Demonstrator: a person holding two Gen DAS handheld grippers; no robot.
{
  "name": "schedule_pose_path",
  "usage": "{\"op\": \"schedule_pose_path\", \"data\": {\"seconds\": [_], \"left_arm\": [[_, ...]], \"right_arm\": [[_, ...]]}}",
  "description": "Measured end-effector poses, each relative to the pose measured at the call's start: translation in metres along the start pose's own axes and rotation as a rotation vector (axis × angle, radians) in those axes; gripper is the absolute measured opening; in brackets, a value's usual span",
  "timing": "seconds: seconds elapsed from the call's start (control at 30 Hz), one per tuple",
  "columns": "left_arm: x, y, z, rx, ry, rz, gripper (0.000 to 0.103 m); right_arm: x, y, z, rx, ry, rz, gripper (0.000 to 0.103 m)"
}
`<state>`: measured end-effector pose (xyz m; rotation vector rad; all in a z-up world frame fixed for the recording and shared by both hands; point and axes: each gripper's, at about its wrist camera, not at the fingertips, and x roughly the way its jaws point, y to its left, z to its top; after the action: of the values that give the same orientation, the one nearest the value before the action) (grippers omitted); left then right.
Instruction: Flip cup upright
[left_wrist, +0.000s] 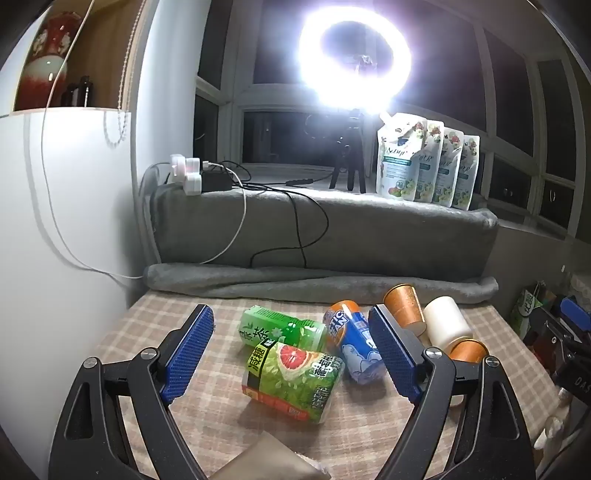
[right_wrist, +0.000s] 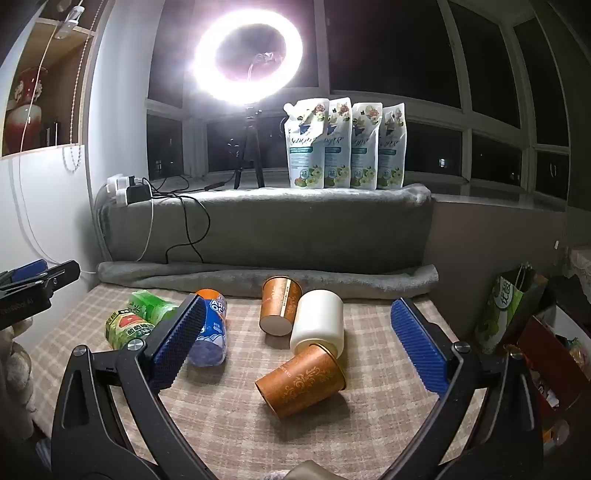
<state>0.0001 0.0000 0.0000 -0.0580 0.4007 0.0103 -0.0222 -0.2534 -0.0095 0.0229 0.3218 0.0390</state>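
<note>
Three paper cups lie on their sides on the checked tablecloth (right_wrist: 229, 424). The near brown patterned cup (right_wrist: 301, 380) lies with its rim against a white cup (right_wrist: 319, 325). A second brown cup (right_wrist: 279, 306) lies behind them. My right gripper (right_wrist: 295, 341) is open, with the cups between its blue pads, above the table. My left gripper (left_wrist: 291, 343) is open and empty over the drink cartons; the cups show to its right: the far brown cup (left_wrist: 404, 304), the white cup (left_wrist: 447, 323) and the near brown cup (left_wrist: 467, 350).
Two green drink cartons (left_wrist: 291, 376) (left_wrist: 280, 326) and a blue-orange bottle (left_wrist: 354, 343) lie left of the cups. A rolled grey blanket (right_wrist: 258, 277) borders the table's far edge. Pouches (right_wrist: 343, 144), a ring light (right_wrist: 247, 55) and cables sit on the ledge. Bags and boxes (right_wrist: 506, 314) stand at the right.
</note>
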Motion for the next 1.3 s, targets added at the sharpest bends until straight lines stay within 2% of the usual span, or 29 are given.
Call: {"op": "schedule_pose_path", "data": {"seconds": [0.6, 0.97, 1.3], "left_arm": [[-0.002, 0.008, 0.0, -0.008, 0.001, 0.002, 0.086], [-0.005, 0.008, 0.005, 0.013, -0.031, 0.046, 0.086], [-0.006, 0.01, 0.004, 0.016, -0.036, 0.047, 0.086]], "right_arm": [[-0.001, -0.002, 0.002, 0.007, -0.015, -0.004, 0.102], [-0.001, 0.0, 0.001, 0.01, -0.012, -0.005, 0.102], [-0.002, -0.001, 0.003, 0.008, -0.012, -0.001, 0.102]]}}
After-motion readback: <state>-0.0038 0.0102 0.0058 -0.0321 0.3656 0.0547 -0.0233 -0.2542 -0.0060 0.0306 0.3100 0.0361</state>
